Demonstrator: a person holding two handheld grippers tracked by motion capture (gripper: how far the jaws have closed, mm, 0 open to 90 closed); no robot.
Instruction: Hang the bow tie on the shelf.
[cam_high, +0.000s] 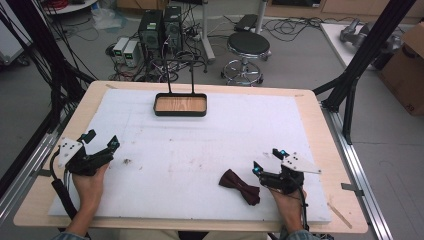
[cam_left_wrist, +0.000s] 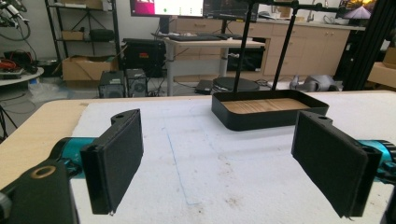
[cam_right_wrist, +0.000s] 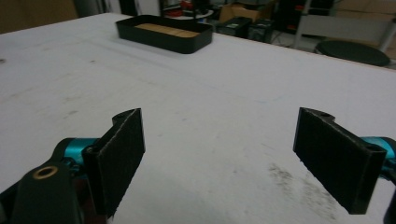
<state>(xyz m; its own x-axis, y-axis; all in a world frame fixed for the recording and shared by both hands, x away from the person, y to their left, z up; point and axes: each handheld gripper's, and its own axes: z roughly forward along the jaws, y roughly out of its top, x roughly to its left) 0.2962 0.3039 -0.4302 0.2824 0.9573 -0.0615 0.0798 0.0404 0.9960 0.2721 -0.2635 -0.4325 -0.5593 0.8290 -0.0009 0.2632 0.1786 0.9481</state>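
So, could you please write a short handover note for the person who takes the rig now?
Left gripper: open, holds nothing, at the left edge of the white mat.
Right gripper: open, holds nothing, just right of the dark red bow tie.
The bow tie lies flat on the mat, untouched. The black tray stands at the far side.
Done: nothing yet. Left: probably to grasp the bow tie.

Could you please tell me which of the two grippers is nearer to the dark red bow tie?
The right gripper: the bow tie lies just beside it at the near edge, while the left gripper rests far across the white board.
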